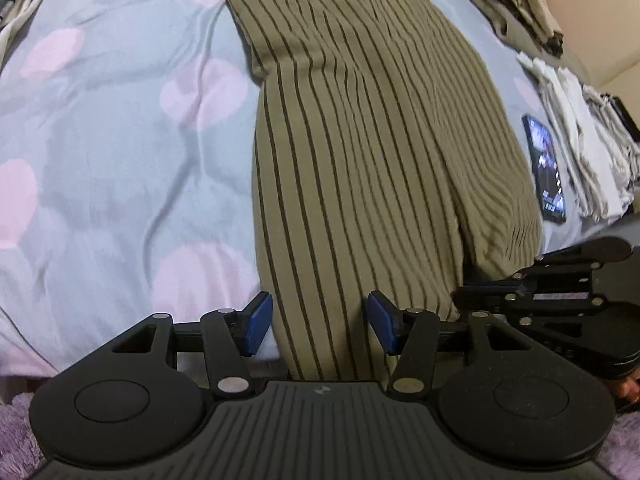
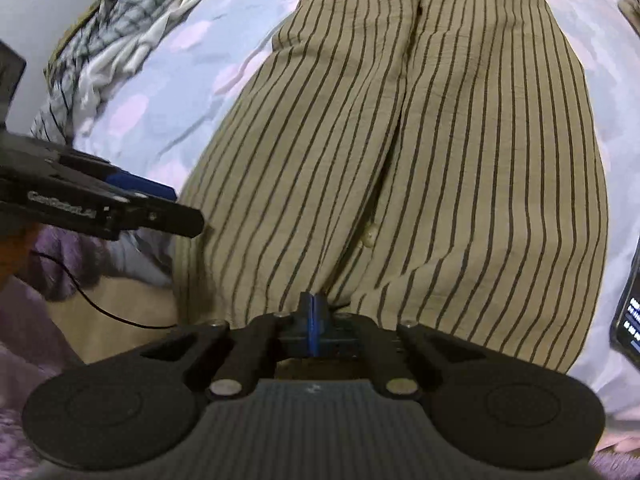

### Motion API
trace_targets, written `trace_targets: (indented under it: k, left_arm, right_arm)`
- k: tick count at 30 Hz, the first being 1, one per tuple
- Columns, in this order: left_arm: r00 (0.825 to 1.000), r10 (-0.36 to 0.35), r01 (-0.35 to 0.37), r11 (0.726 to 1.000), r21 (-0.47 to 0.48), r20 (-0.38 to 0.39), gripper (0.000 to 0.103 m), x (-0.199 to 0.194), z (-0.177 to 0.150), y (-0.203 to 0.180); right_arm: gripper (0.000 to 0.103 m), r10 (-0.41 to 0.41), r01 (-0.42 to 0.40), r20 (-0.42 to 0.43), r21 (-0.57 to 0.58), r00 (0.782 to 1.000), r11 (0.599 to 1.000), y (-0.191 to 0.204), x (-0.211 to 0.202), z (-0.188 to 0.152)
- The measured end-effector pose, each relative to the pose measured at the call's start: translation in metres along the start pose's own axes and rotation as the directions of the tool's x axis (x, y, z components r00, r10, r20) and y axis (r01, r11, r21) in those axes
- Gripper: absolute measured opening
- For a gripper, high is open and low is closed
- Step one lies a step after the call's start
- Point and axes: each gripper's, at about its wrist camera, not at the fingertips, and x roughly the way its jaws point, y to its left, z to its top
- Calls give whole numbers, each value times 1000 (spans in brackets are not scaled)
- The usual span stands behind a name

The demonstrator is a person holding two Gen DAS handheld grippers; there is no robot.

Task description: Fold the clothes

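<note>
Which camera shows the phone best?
The left wrist view. There the phone lies whole on the bedsheet, right of the striped garment, its lit screen facing up. The right wrist view catches only a strip of it at the right edge.

One piece of lettering can be made out — pale, blurred print along the black side of the left hand-held gripper (image 2: pixel 168 200) in the right wrist view, which seems to read "GenRobot.AI". A small pale logo mark sits on the ribbed black body of each gripper, but it is no letter or word. The phone (image 1: pixel 546 168) on the bed shows a lit screen with white lines of text — too small and smeared to read.
</note>
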Motion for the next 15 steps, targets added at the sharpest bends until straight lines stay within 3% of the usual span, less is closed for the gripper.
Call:
trace_targets:
  k: [4,7,11,15]
  left_arm:
    - [1000,14,-14,1000,19,-26,50,5,-8,0]
    - [999,23,-21,999,40,-33,50,5,-15,-3]
    - [998,49,-46,997,68,-41,50,5,-20,-9]
    - [998,62,-58,993,104,-32,50,3,-20,-16]
  right_arm:
    - [2,5,-6,-25,-29,1000,1000,4,-4,-9]
    - [5,-31,35,38,-93,999,995,10,-24,-19]
    - [32,-88,111,138,-167,986,980,17,-46,-33]
    - [34,-189,232,189,-239,964,943,25,-48,-38]
